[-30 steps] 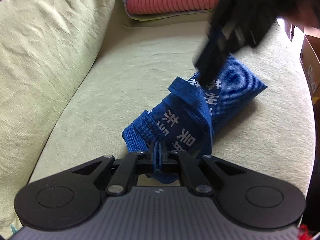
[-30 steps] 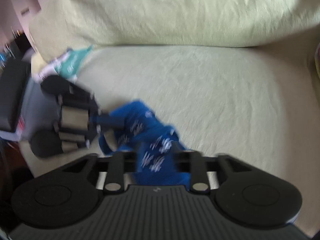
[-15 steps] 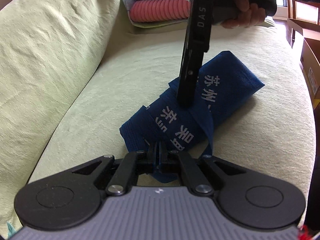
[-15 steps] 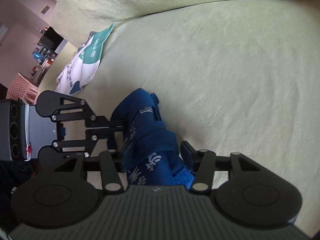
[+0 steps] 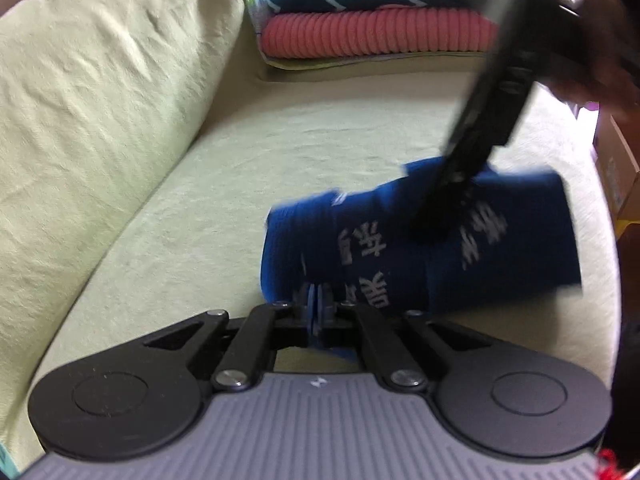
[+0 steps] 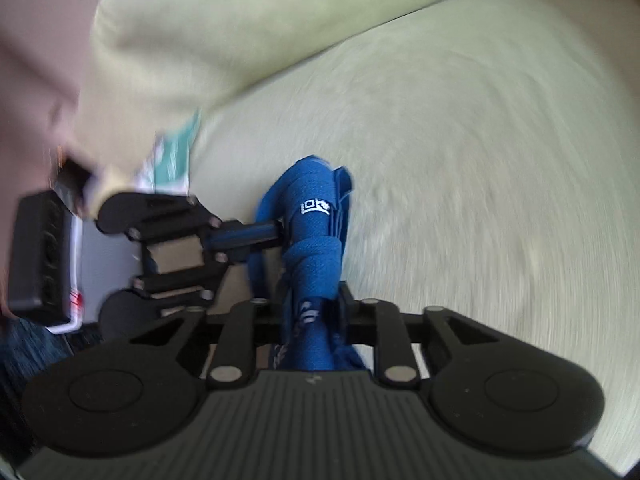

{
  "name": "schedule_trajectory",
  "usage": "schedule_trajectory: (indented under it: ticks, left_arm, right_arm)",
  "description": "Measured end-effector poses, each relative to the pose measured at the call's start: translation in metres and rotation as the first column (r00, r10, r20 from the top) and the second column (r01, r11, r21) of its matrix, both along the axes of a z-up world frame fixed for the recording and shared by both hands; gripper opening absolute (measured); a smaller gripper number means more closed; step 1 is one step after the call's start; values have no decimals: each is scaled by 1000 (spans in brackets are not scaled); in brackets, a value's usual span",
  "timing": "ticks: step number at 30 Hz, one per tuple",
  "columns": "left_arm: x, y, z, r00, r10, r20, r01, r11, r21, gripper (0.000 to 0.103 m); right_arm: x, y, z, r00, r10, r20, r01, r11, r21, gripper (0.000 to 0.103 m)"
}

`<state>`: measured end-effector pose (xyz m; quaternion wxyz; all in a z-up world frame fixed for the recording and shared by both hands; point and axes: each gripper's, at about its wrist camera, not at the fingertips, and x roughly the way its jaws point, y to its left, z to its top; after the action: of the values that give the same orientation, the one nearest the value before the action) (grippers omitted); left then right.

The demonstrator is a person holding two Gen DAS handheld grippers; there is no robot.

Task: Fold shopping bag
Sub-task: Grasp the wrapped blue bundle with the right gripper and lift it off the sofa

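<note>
A blue shopping bag (image 5: 460,248) with white characters is rolled into a bundle, its straps wrapped around it, over the pale green sofa seat (image 5: 280,160). My left gripper (image 5: 318,300) is shut on a blue strap at the bundle's near end. My right gripper (image 6: 312,304) is closed around the bundle (image 6: 316,220); in the left wrist view it shows as a blurred black bar (image 5: 480,128) coming down onto the bag. In the right wrist view the left gripper (image 6: 256,236) holds the strap from the left.
The sofa backrest (image 5: 80,100) rises on the left. Folded pink and teal blankets (image 5: 380,32) are stacked at the seat's far end. A teal-and-white plastic bag (image 6: 176,152) lies behind the left gripper. A cardboard box (image 5: 624,168) stands beyond the right edge.
The right gripper has closed on the bundle and turned it; the bag now lies more crosswise and to the right in the left wrist view. The left gripper has kept its hold on the strap.
</note>
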<state>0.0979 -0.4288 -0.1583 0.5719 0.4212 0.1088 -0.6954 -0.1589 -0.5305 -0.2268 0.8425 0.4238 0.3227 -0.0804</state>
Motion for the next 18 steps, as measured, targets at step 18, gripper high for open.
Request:
schedule_trajectory:
  ticks: [18]
  left_arm:
    - [-40,-6,-22,992,-27,124,17,997,80,0]
  right_arm:
    - [-34,29,-29,960,-278,-30,278,935,220,26]
